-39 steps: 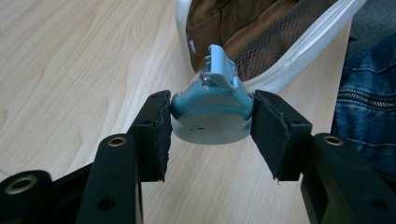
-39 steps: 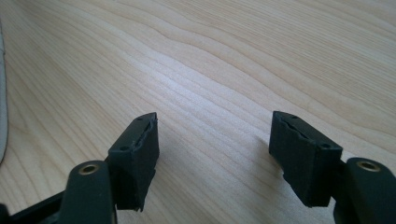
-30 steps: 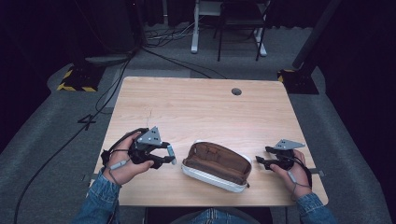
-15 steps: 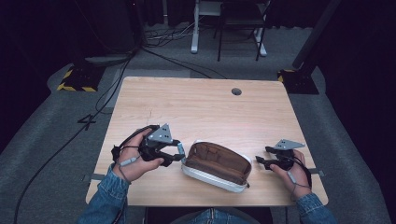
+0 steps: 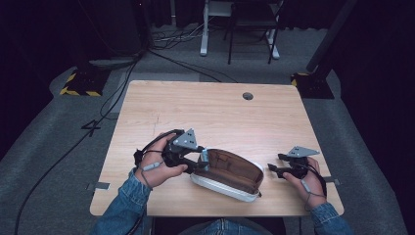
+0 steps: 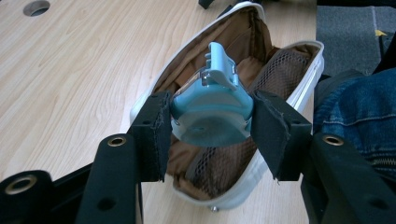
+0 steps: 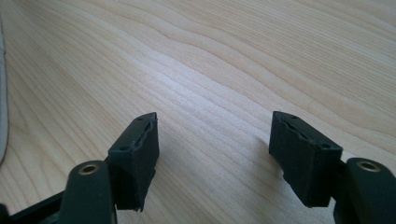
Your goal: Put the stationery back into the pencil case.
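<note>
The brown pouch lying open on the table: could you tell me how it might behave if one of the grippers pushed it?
The pouch looks soft-walled, with fabric lining and mesh pockets, so it would probably dent or fold rather than stay stiff. It lies flat and wide on the smooth wooden table, so it would likely slide, not tip. It seems fairly light.

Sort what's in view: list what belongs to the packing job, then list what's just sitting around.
In the job:
- blue clip, clamped in the left gripper
- open pouch beneath it

Just there:
- right gripper, open and empty over bare table
- floor cables
- chair
</note>
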The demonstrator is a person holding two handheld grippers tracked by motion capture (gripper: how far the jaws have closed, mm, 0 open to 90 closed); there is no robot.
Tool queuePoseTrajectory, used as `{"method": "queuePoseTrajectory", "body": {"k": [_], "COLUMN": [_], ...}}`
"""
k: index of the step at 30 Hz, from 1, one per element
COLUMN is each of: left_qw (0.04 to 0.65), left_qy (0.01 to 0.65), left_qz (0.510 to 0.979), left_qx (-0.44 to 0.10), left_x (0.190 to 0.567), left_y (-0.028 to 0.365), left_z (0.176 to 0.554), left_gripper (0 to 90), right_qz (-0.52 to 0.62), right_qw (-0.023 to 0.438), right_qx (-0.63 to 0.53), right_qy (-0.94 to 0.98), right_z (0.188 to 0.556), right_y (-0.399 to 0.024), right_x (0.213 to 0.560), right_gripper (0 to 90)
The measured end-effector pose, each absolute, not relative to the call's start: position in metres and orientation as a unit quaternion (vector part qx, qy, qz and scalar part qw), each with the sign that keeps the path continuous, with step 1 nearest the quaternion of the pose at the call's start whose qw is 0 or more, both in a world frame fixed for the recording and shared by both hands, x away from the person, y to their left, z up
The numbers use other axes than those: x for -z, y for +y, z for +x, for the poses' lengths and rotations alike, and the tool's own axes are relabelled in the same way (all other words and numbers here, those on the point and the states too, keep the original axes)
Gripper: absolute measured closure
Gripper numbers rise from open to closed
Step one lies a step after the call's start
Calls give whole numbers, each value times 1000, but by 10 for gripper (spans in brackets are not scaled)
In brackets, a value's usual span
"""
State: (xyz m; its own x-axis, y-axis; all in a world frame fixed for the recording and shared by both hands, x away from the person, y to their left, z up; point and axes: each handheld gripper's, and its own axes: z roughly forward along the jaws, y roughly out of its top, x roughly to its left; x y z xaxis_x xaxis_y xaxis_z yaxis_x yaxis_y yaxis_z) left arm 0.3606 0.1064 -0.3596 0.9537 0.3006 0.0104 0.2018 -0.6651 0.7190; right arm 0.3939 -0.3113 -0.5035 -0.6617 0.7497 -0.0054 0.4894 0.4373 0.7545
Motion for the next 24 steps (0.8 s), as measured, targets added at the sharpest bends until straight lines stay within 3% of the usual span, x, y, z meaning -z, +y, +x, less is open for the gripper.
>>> {"method": "queuePoseTrajectory", "body": {"k": [24], "left_qw": [373], "left_qy": [132], "left_qz": [918], "left_qx": [-33], "left_x": [390], "left_y": [50], "left_z": [373], "left_gripper": [488], "right_qz": [371], "right_qw": [171], "right_qx": [-378], "right_qy": [831], "right_z": [394], "right_y": [-311], "right_x": [504], "right_gripper": [334]}}
